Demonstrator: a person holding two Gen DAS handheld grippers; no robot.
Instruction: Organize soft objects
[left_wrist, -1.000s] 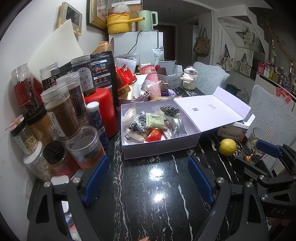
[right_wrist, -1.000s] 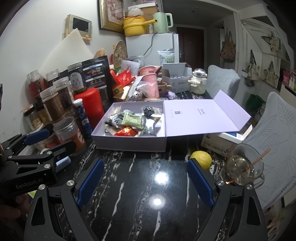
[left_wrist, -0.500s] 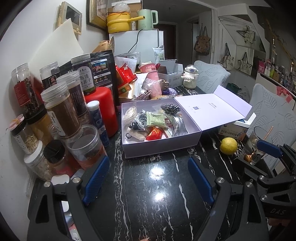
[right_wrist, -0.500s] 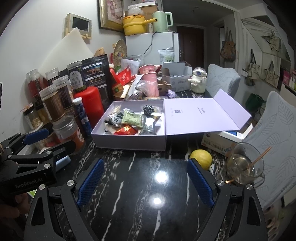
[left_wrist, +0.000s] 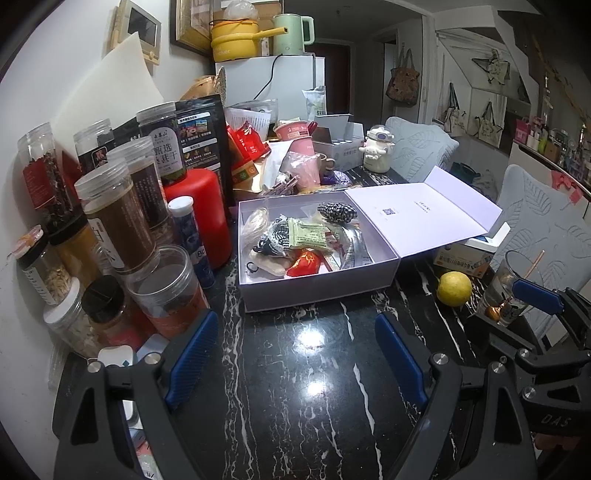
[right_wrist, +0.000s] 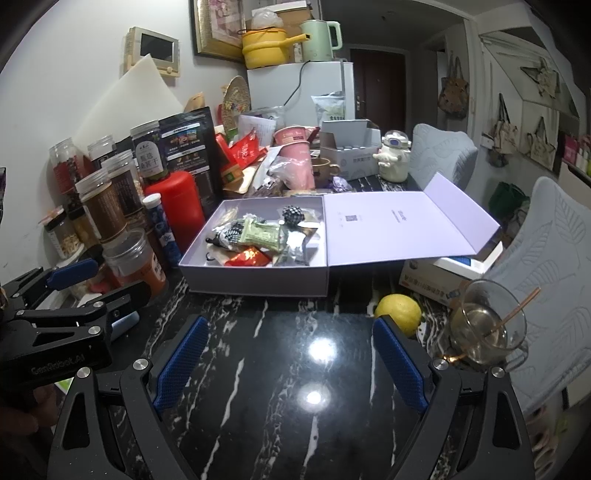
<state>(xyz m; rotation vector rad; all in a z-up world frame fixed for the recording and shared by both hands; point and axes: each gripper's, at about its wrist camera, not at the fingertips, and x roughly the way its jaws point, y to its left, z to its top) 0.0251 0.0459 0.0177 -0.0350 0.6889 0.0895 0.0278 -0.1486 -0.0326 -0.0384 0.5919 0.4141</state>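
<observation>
Almost nothing has changed: the box (left_wrist: 317, 291) has only come a tiny bit nearer. It sits open, with soft packets (left_wrist: 308, 238) inside. The left tongs (left_wrist: 295, 354) and right tongs (right_wrist: 291, 360) are both wide and hold nothing, so nothing is being sorted now.

Left tool (left_wrist: 295, 354): both blue-padded fingers (left_wrist: 192, 350) spread wide apart, nothing between them, held low and level over the worktop (left_wrist: 295, 406). Right tool (right_wrist: 290, 356): fingers (right_wrist: 400, 363) likewise spread wide, empty, same low forward-pointing attitude. The two tools sit side by side; each appears at the edge of the other's view. Part of a hand (right_wrist: 22, 410) grips the left tool's handle.
</observation>
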